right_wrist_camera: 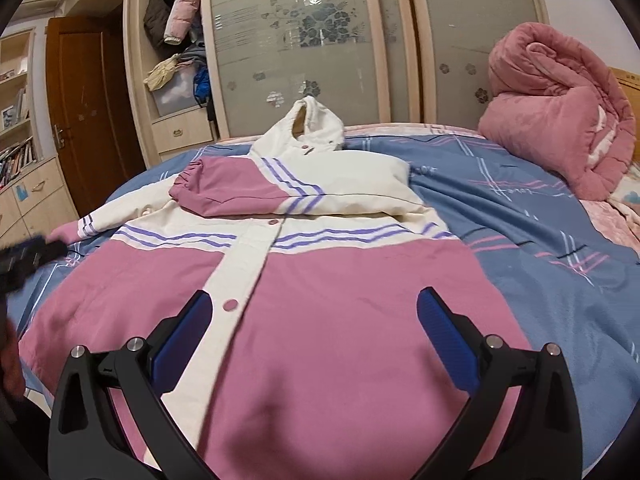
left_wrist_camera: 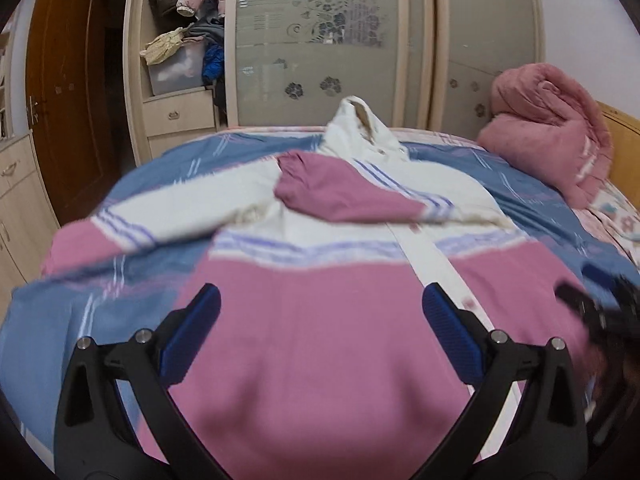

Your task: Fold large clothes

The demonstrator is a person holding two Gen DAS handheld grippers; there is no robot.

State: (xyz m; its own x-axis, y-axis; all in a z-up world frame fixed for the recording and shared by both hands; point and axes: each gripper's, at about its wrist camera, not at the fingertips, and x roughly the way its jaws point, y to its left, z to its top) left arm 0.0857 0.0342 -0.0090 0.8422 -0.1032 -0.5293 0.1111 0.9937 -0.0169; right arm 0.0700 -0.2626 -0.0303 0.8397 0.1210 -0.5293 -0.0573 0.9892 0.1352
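Note:
A pink and white hooded jacket (left_wrist_camera: 320, 320) lies front up on the bed, hood (left_wrist_camera: 360, 128) toward the wardrobe; it also shows in the right wrist view (right_wrist_camera: 340, 280). One sleeve (right_wrist_camera: 224, 192) is folded across the chest; the other sleeve (left_wrist_camera: 132, 220) stretches out to the left. My left gripper (left_wrist_camera: 320, 308) is open and empty above the jacket's lower left half. My right gripper (right_wrist_camera: 314, 312) is open and empty above the lower right half. Each gripper shows blurred at the edge of the other's view, the right gripper (left_wrist_camera: 600, 312) and the left gripper (right_wrist_camera: 28, 256).
The bed has a blue striped sheet (right_wrist_camera: 520, 208). A rolled pink quilt (right_wrist_camera: 560, 120) sits at the far right by the headboard. A wardrobe with frosted sliding doors (right_wrist_camera: 300, 60) stands behind the bed, its left section open with clothes. A brown door (right_wrist_camera: 88, 120) is at left.

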